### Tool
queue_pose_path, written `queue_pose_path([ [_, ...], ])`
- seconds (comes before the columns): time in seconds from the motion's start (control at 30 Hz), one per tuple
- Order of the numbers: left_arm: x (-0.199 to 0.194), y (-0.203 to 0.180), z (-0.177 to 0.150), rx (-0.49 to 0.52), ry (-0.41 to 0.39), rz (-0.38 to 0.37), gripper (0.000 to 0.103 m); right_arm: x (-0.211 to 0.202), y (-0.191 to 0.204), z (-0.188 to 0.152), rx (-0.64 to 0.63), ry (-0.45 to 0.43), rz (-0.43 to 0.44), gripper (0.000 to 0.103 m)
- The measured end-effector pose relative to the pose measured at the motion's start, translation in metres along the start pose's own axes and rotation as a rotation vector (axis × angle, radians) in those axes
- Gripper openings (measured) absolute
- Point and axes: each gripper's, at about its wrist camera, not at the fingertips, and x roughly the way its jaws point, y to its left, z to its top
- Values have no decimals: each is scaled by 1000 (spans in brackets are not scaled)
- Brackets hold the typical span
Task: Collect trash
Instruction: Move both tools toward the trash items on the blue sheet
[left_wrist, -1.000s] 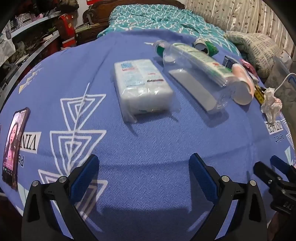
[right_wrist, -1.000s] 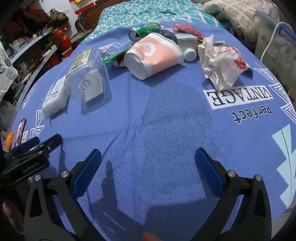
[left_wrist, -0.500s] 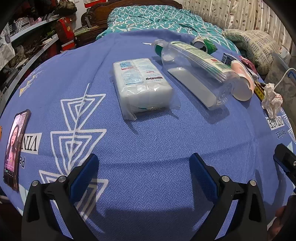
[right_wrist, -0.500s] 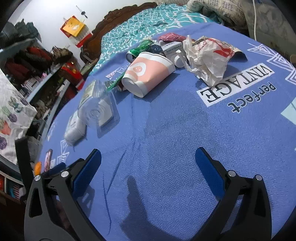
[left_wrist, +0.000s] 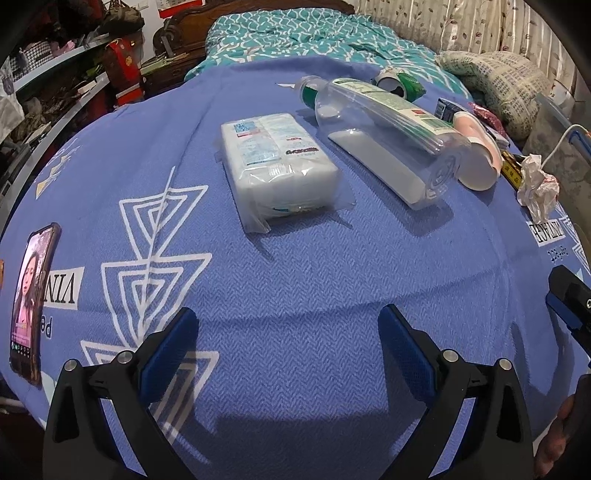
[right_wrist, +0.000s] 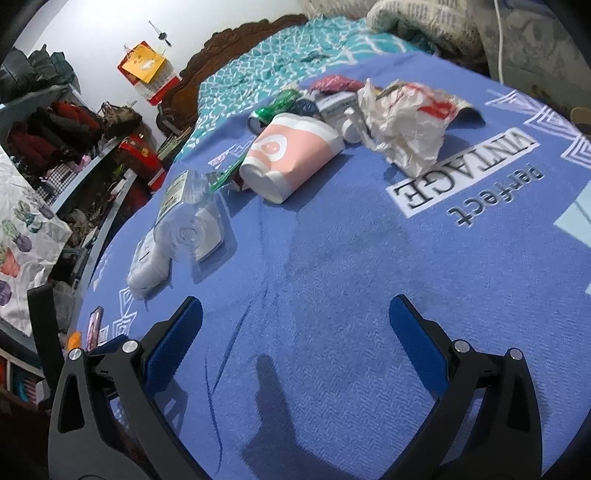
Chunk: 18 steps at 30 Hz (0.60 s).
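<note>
Both grippers, left gripper (left_wrist: 286, 345) and right gripper (right_wrist: 295, 330), stay wide and empty; right has tilted, cup (right_wrist: 291, 158) now farther.

The right claw (right_wrist: 295, 325) hangs spread wide over a blue printed cloth (right_wrist: 351, 266), holding nothing. Ahead lie a pink paper cup (right_wrist: 291, 155) on its side, crumpled white paper (right_wrist: 402, 129) just right of it, and a clear plastic bottle (right_wrist: 188, 221) to the left. Behind the cup sits what may be a green can (right_wrist: 273, 107).
</note>
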Motion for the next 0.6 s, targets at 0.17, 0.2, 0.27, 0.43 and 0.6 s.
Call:
queue_pose_path([
  [0.17,-4,1,2,3,-22,16,94,-18,10,4,-69,-100,-25,99],
  [0.2,-7,1,4,4,-39,24,94,-22,12,4,-83,-119,-29,99],
  [0.27,-16,0,9,6,-91,41,94,-31,19,5,-117,-165,-37,98],
  [0.43,-42,-3,20,9,-215,64,94,-54,34,8,-181,-267,-40,92],
  [0.6,-62,-8,32,1,-318,77,94,-77,46,7,-232,-365,-41,83],
])
